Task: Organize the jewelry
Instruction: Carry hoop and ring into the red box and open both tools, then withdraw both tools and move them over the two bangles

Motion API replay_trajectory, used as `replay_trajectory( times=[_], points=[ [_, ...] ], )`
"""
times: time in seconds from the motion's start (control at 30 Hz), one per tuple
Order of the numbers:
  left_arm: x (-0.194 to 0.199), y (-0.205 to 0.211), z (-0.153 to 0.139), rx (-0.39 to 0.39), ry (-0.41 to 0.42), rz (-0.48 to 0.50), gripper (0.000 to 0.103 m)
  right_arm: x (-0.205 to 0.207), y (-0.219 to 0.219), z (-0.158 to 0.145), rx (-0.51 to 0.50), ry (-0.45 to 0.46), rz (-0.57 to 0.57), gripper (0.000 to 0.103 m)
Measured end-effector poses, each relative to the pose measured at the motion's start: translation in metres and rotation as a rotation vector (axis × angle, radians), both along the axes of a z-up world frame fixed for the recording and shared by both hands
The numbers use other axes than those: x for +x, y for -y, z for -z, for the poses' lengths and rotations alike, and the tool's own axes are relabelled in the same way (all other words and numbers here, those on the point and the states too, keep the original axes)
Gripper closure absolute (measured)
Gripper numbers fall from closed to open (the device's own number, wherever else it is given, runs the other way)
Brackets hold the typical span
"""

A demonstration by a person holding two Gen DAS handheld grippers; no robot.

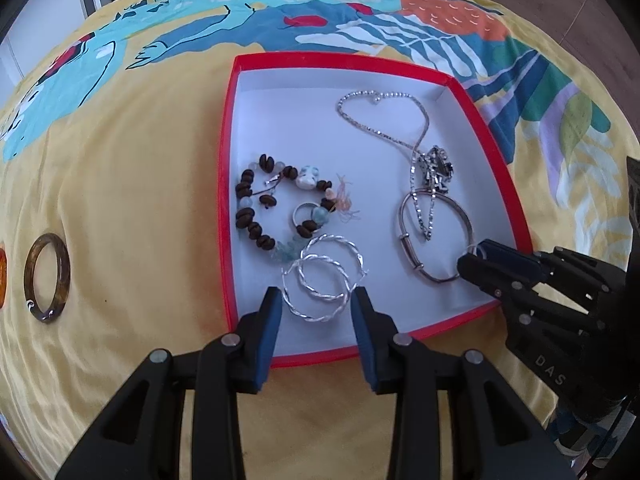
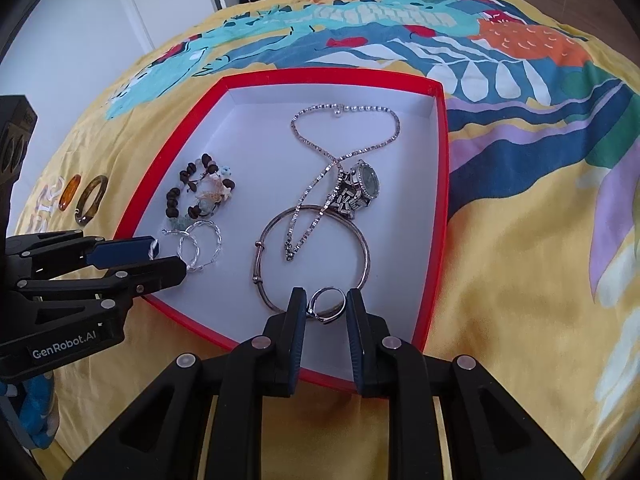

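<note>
A red box (image 1: pixel 226 200) (image 2: pixel 440 200) with a white floor lies on the yellow patterned bedspread. My left gripper (image 1: pixel 318 316) (image 2: pixel 168 258) points down into its near left corner, shut on a twisted silver hoop earring (image 1: pixel 312 317) (image 2: pixel 218 240), with a second hoop lying against it. My right gripper (image 2: pixel 326 308) (image 1: pixel 472 258) reaches over the near right rim, shut on a small silver ring (image 2: pixel 338 294). In the box lie a brown bead bracelet (image 1: pixel 248 216), a crystal necklace (image 1: pixel 400 136), a watch (image 2: pixel 366 180) and a silver bangle (image 2: pixel 366 256).
An amber-brown bangle (image 1: pixel 64 264) (image 2: pixel 96 188) and an orange piece (image 2: pixel 69 198) lie on the bedspread left of the box. Another small ring (image 1: pixel 304 214) rests by the bead bracelet. White doors and shelves stand beyond the bed.
</note>
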State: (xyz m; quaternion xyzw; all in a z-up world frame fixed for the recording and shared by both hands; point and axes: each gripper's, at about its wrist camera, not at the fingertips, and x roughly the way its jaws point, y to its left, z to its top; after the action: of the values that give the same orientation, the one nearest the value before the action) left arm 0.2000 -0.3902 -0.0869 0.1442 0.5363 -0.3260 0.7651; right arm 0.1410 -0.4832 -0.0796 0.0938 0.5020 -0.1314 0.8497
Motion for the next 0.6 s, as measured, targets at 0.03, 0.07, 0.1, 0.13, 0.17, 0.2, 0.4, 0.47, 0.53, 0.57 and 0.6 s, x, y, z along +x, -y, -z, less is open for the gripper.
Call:
replay_trajectory(
  times=[0.03, 0.07, 0.1, 0.13, 0.17, 0.2, 0.4, 0.47, 0.53, 0.57, 0.6],
  points=[
    [-0.001, -0.001, -0.002, -0.003, 0.0, 0.0, 0.069, -0.001, 0.0, -0.001, -0.001, 0.001, 0.003, 0.076],
    [-0.002, -0.001, -0.004, -0.003, 0.003, 0.002, 0.069, -0.002, -0.001, -0.003, -0.004, 0.002, 0.005, 0.069],
    [-0.004, -0.001, -0.006, -0.005, 0.008, 0.01, 0.069, -0.003, -0.002, -0.004, -0.005, 0.003, 0.007, 0.066],
    [-0.005, -0.002, -0.008, -0.005, 0.008, 0.013, 0.069, -0.005, -0.002, -0.007, -0.006, 0.006, 0.011, 0.063],
    [-0.006, -0.003, -0.011, -0.01, 0.009, 0.012, 0.069, -0.007, -0.003, -0.009, -0.004, 0.009, 0.013, 0.063],
    [-0.008, -0.005, -0.014, -0.02, 0.009, 0.011, 0.069, -0.008, -0.004, -0.011, -0.007, 0.011, 0.015, 0.062],
    [-0.028, -0.025, -0.051, -0.07, 0.06, -0.01, 0.069, -0.03, -0.011, -0.034, -0.013, 0.058, 0.045, 0.061],
    [-0.037, -0.036, -0.063, -0.074, 0.095, -0.033, 0.069, -0.039, -0.016, -0.042, -0.015, 0.077, 0.058, 0.059],
    [-0.045, -0.05, -0.076, -0.076, 0.127, -0.061, 0.069, -0.05, -0.022, -0.052, -0.011, 0.104, 0.068, 0.057],
    [-0.05, -0.059, -0.082, -0.072, 0.141, -0.078, 0.069, -0.054, -0.024, -0.056, -0.008, 0.113, 0.073, 0.055],
    [-0.055, -0.067, -0.088, -0.07, 0.156, -0.093, 0.069, -0.06, -0.028, -0.06, -0.006, 0.124, 0.079, 0.054]
  ],
)
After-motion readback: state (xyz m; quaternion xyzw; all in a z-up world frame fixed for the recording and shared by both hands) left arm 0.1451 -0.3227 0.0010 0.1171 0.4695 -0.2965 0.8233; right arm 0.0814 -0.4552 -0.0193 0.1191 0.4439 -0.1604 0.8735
